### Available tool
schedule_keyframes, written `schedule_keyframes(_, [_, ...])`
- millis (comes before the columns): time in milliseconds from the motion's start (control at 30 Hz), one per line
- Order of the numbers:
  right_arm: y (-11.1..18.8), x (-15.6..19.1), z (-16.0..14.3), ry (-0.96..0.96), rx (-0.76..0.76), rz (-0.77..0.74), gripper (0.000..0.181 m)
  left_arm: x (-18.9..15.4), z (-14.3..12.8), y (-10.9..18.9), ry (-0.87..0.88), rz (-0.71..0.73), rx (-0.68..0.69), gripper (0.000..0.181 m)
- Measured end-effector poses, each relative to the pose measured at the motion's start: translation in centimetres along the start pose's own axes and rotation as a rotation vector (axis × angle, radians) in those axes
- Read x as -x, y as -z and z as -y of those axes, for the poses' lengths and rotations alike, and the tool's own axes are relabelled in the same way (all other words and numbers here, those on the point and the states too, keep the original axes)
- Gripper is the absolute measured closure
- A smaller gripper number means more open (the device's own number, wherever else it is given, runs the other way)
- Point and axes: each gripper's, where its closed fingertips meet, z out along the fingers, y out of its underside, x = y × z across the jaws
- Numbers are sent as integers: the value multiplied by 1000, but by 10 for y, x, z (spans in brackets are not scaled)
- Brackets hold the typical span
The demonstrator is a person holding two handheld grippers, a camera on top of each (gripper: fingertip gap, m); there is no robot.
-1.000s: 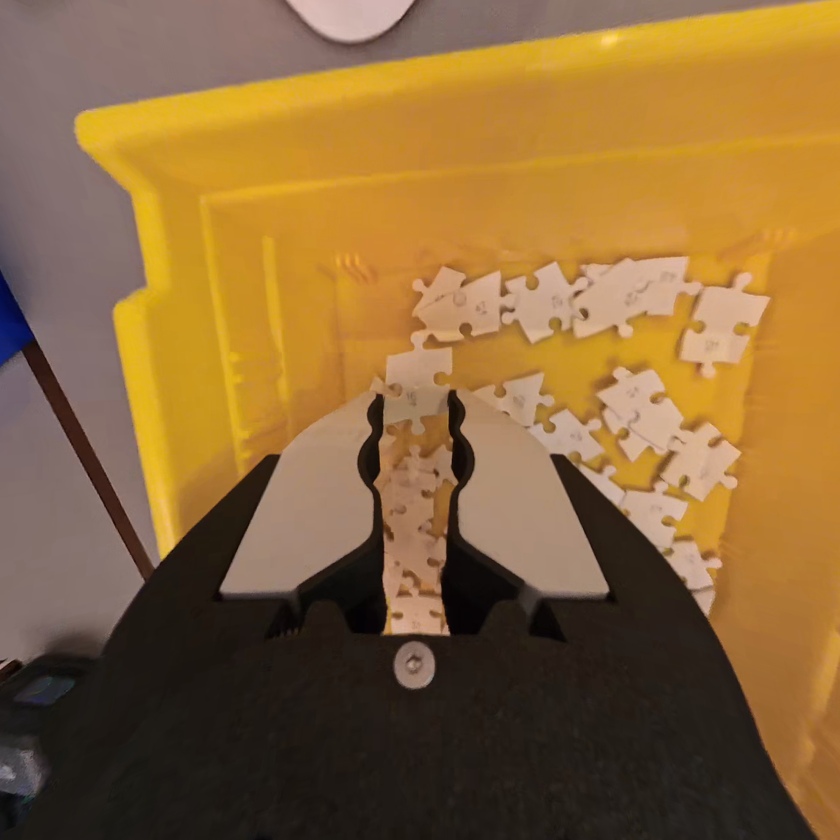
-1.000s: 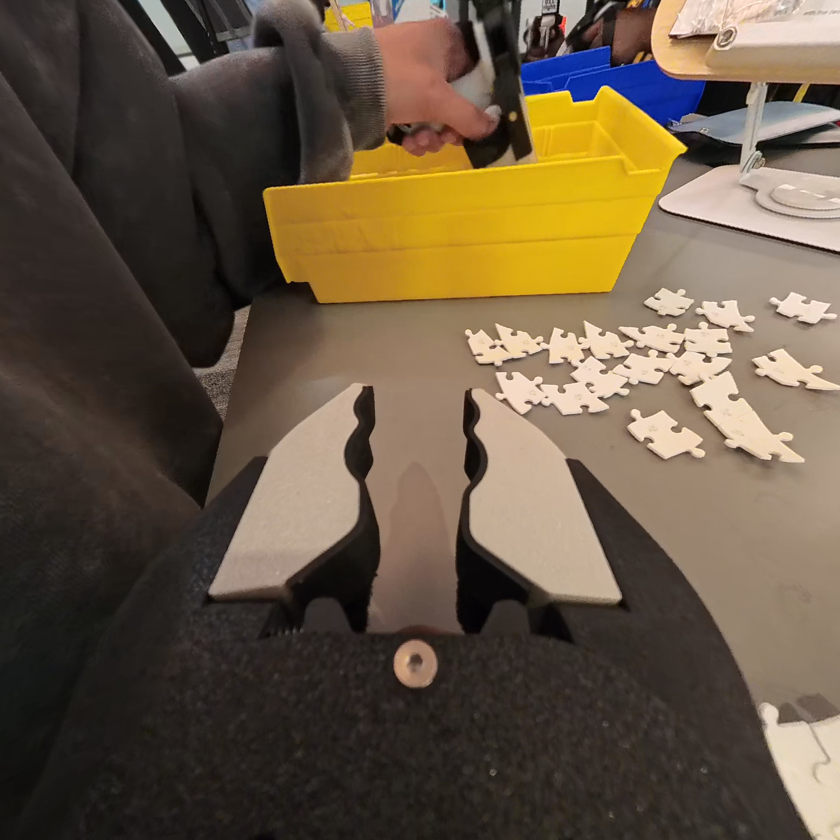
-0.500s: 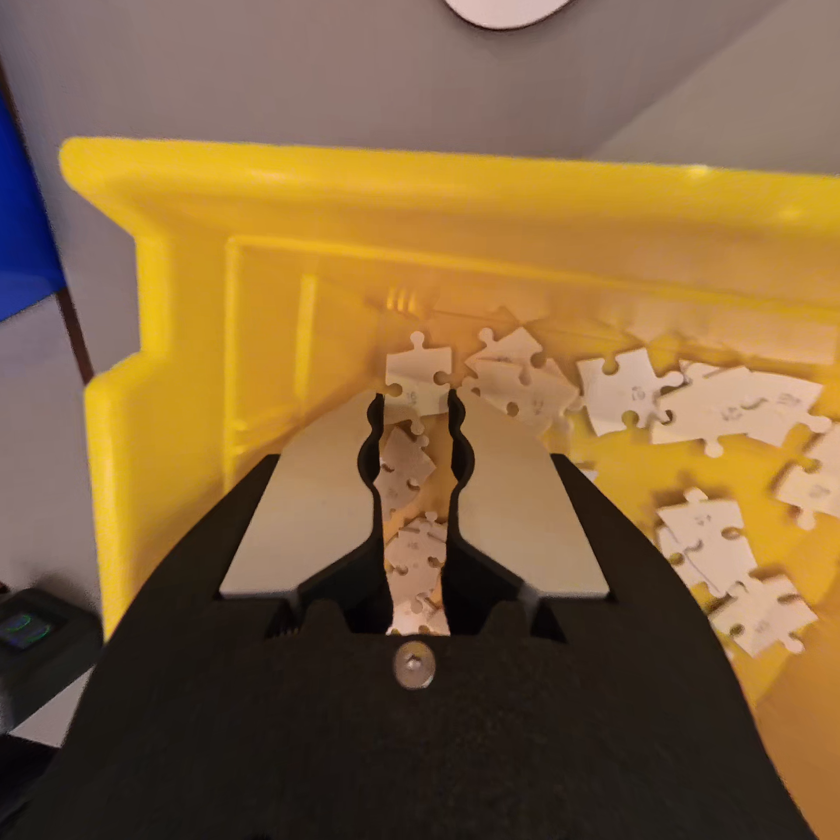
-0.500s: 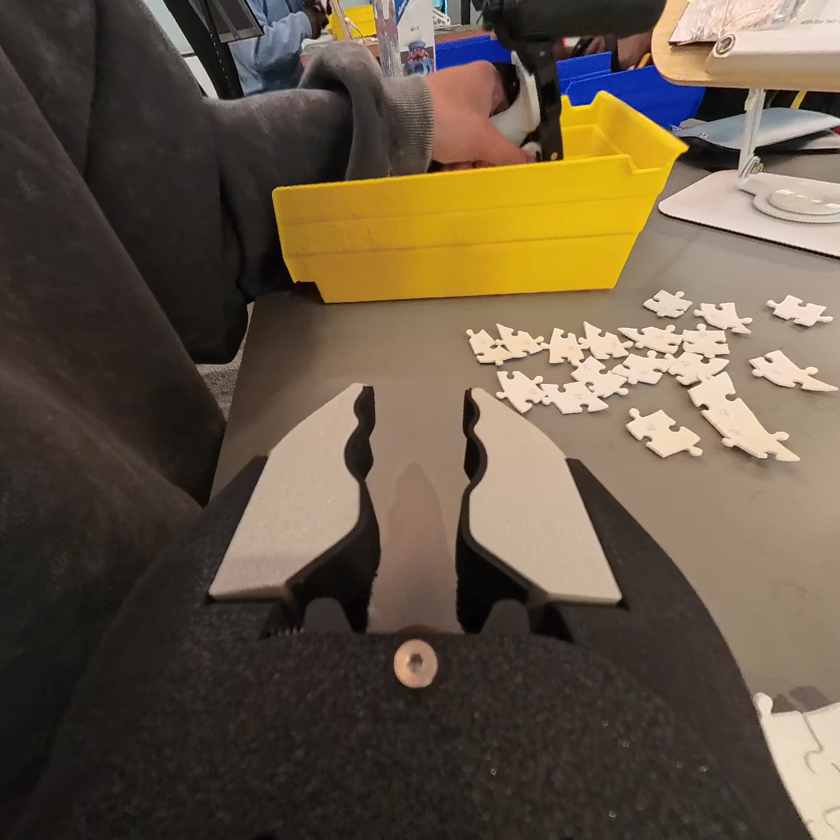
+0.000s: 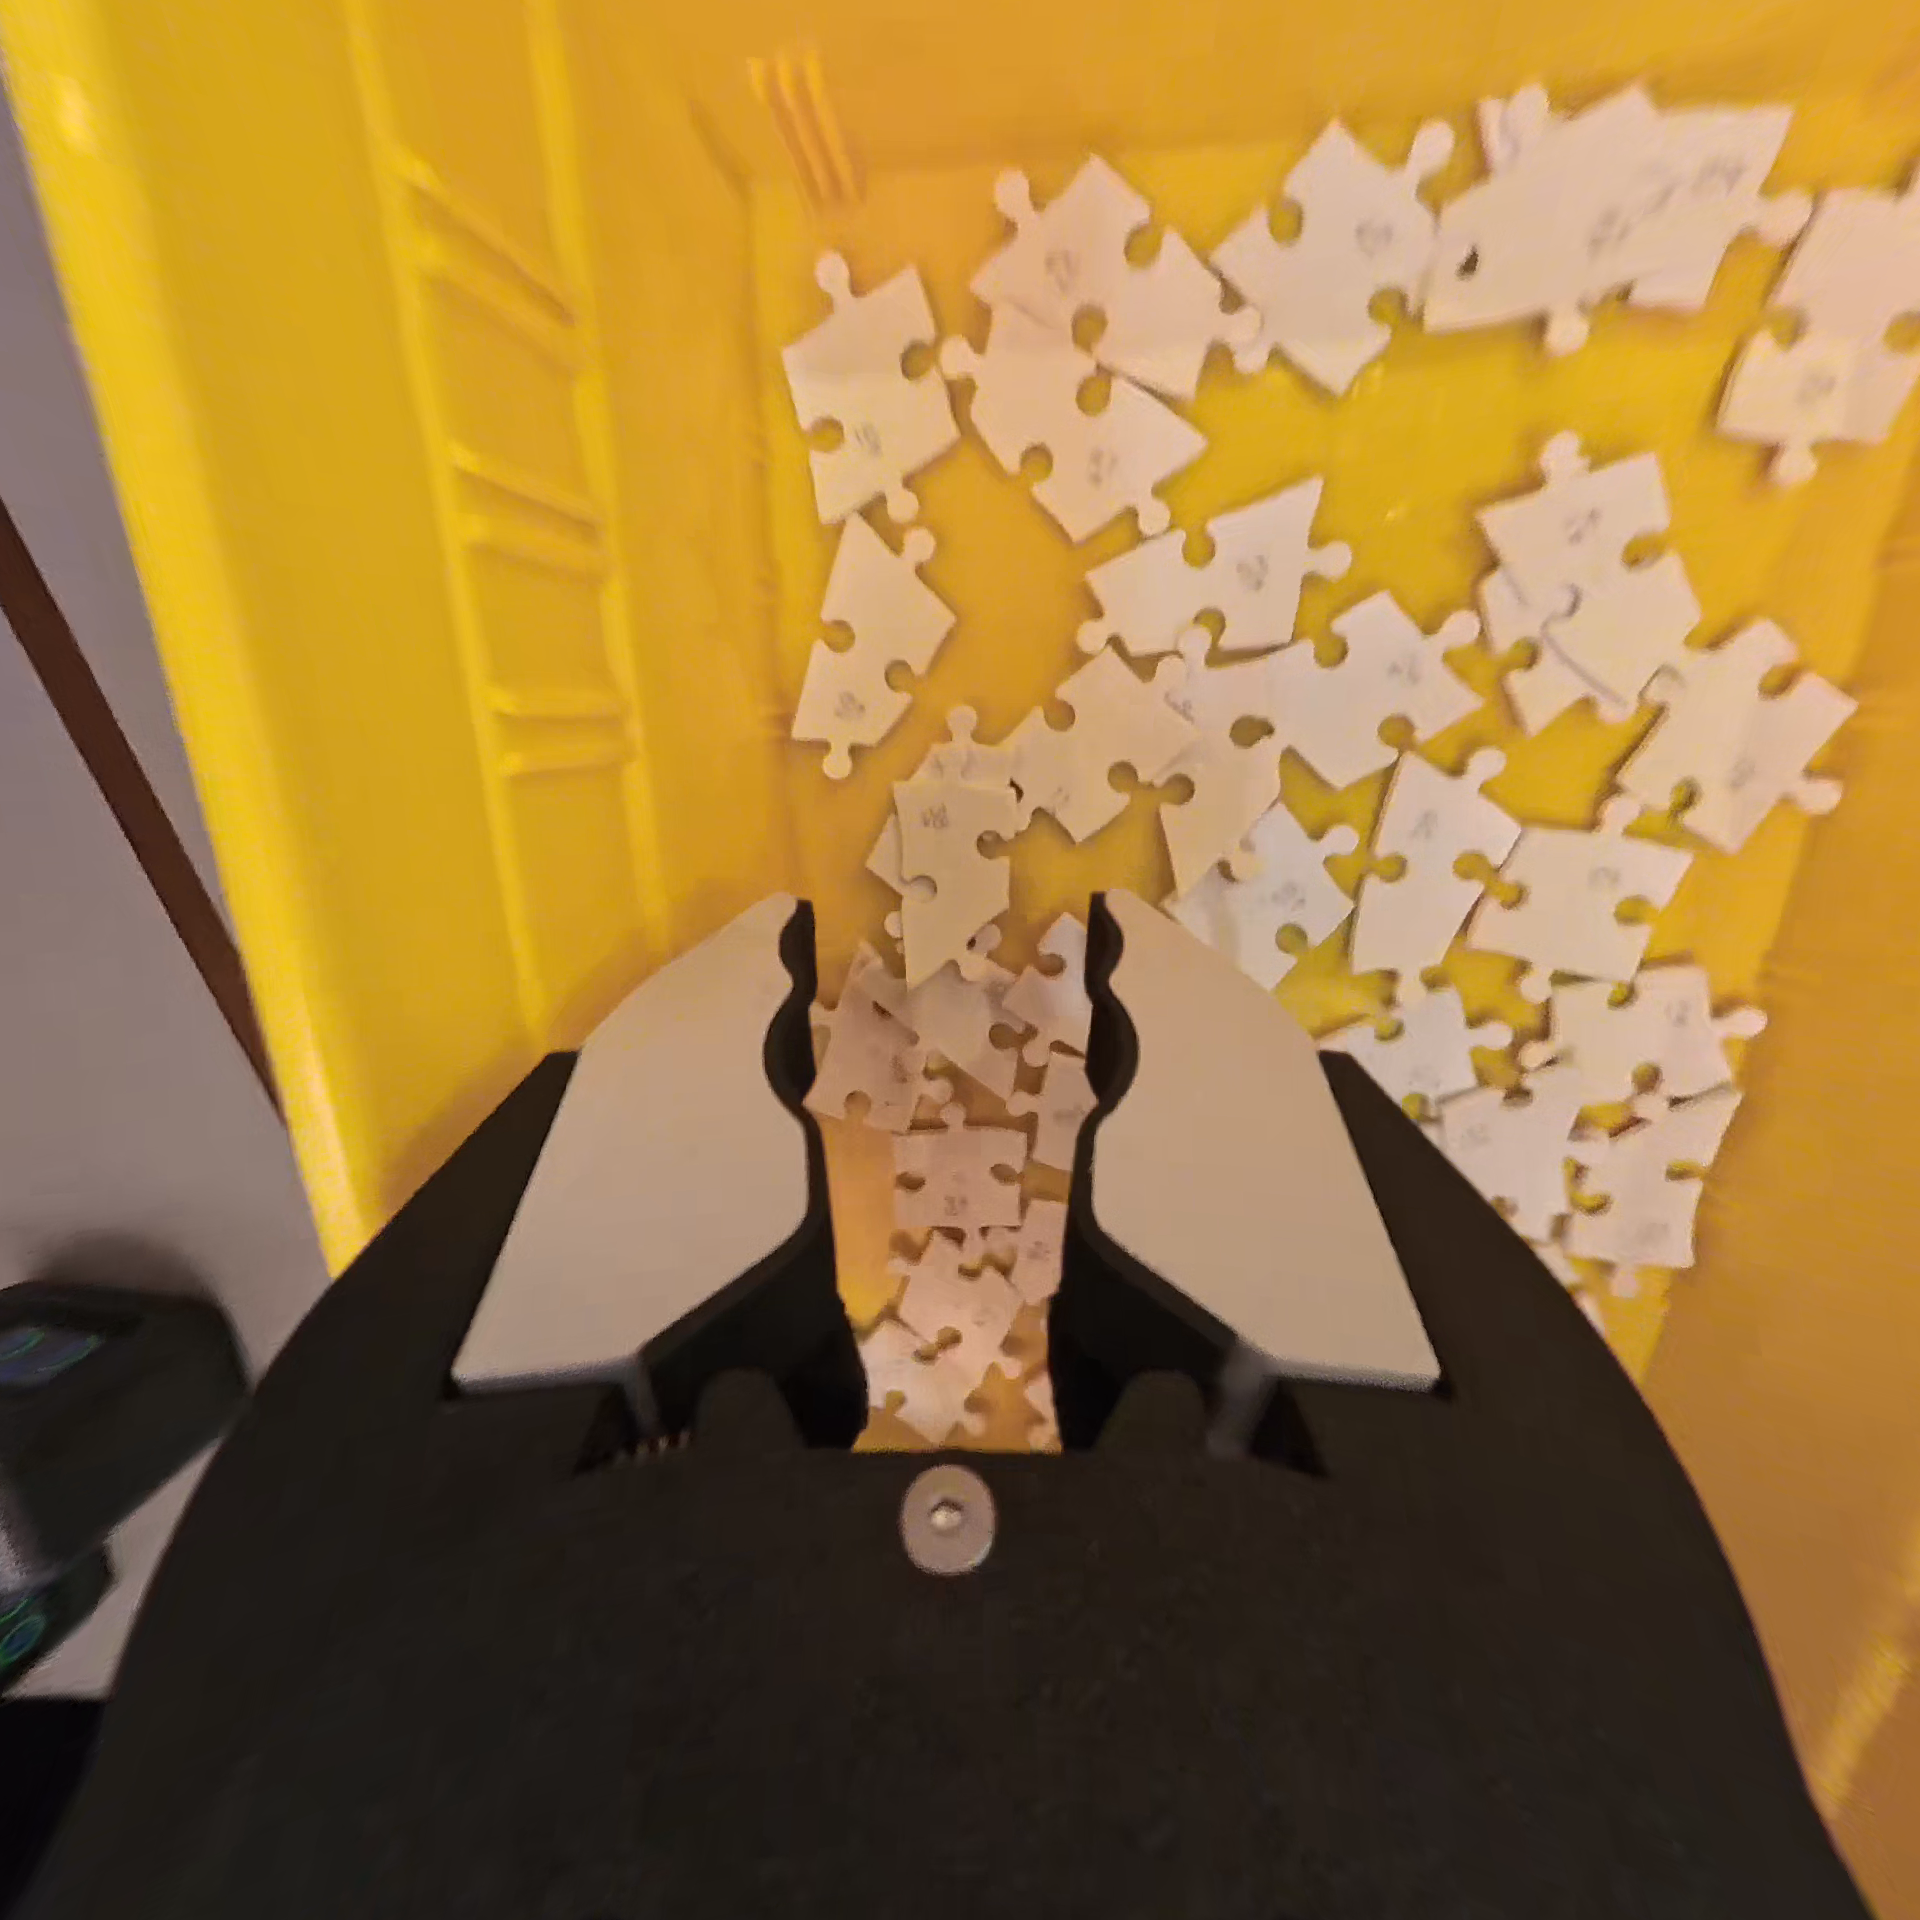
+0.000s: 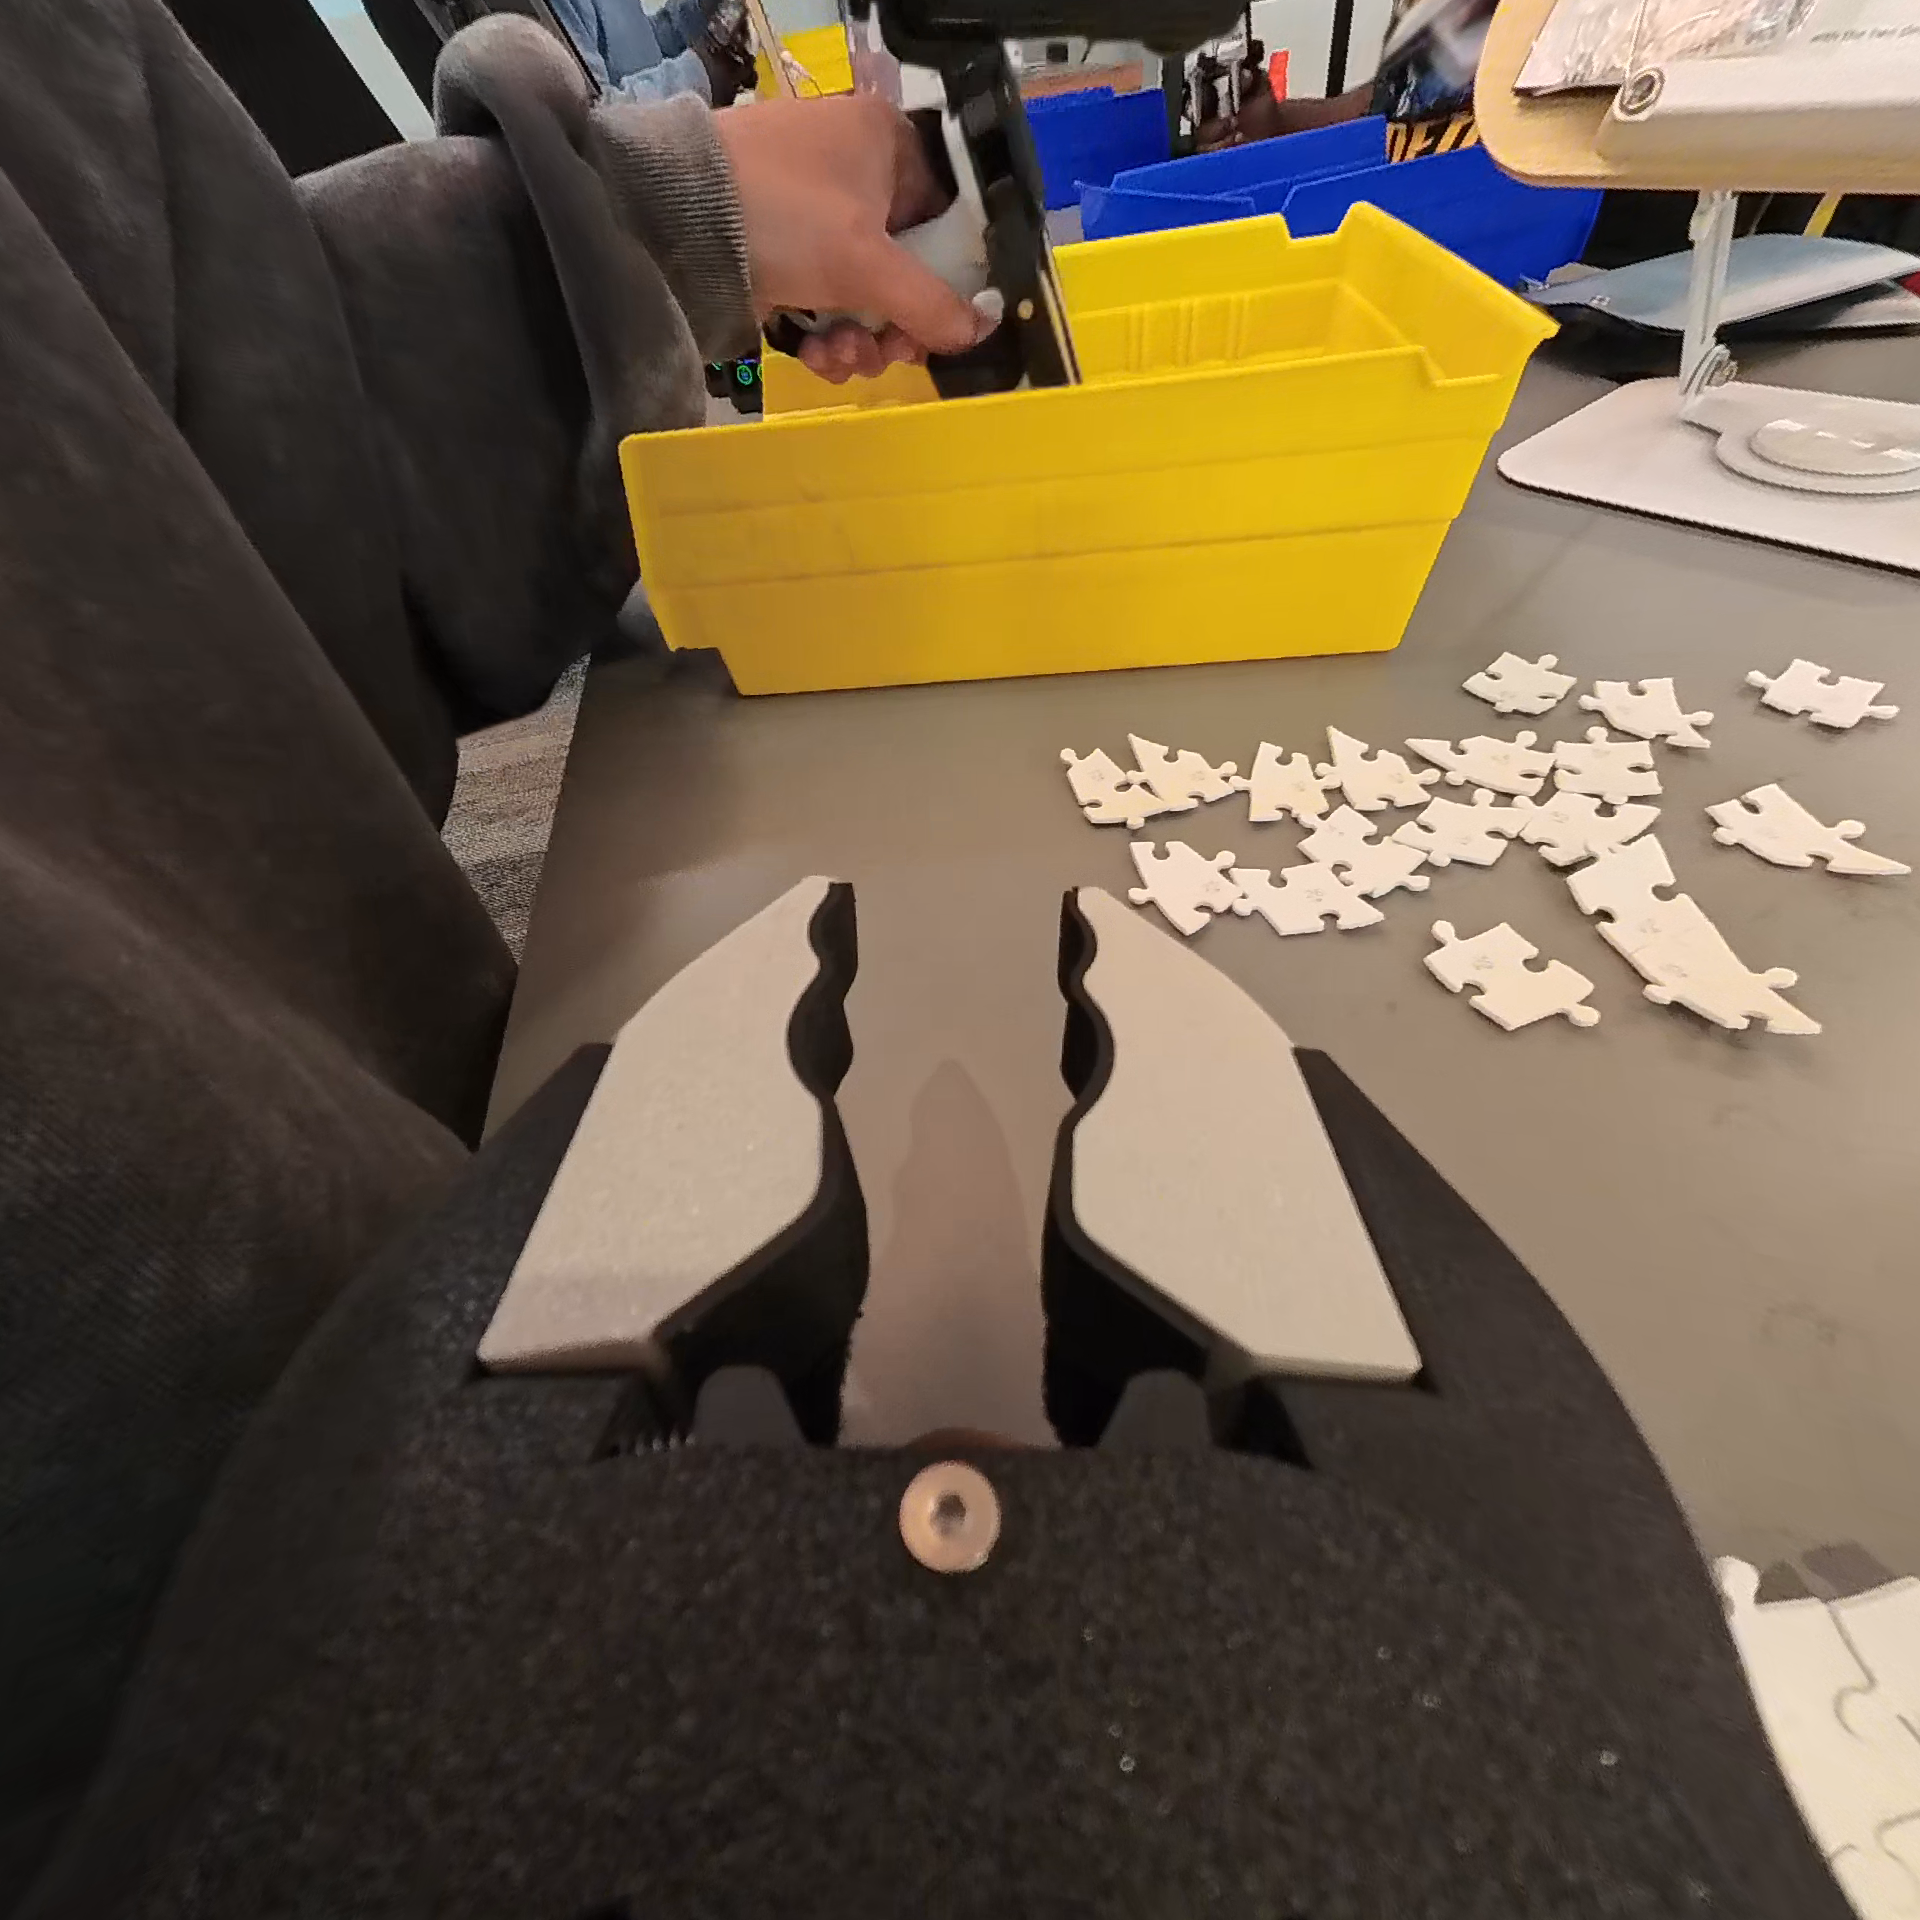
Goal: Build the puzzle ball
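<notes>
My left gripper (image 5: pixel 945 904) is open and points down into the yellow bin (image 5: pixel 447 520). One white puzzle piece (image 5: pixel 951 862) lies tilted just beyond its fingertips, free of both. Several more white pieces (image 5: pixel 1351 675) cover the bin floor. In the right wrist view a hand (image 6: pixel 831 229) holds that gripper inside the bin (image 6: pixel 1039 540). My right gripper (image 6: pixel 956 891) is open and empty, low over the grey table (image 6: pixel 1558 1195). Several loose pieces (image 6: pixel 1455 821) lie to its right. A joined white section (image 6: pixel 1849 1714) shows at the lower right corner.
A white stand base (image 6: pixel 1766 468) sits at the table's far right. Blue bins (image 6: pixel 1351 177) stand behind the yellow one. A person's dark sleeve (image 6: pixel 208 727) fills the left side. A black device (image 5: pixel 83 1455) lies left of the bin. About 35 cm separates my left fingertips from my right. My left tips are about 45 cm from the joined white section (image 6: pixel 1849 1714), my right tips only 15 cm.
My left gripper has dropped deeper into the bin and its jaws have widened, letting go of the piece it held at its tips. The right gripper has barely moved.
</notes>
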Motion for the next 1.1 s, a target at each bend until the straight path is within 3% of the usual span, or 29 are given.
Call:
schedule_keyframes(233, [2, -2, -1, -8, 1, -13, 144, -7, -1, -13, -72, -33, 25, 135])
schedule_keyframes(333, [1, -2, -2, -2, 11, -13, 144, -6, -2, -15, -55, -40, 39, 160])
schedule_keyframes(533, [0, -2, -2, -6, 13, -10, 144, -6, -8, -9, -62, -26, 39, 160])
schedule_keyframes(833, [-1, 0, -1, -4, 13, -3, 144, -2, -24, 40, -59, 24, -1, 160])
schedule_keyframes(1100, [0, 1, -1, 5, 12, -8, 144, 10, -25, 30, -21, 78, 61, 160])
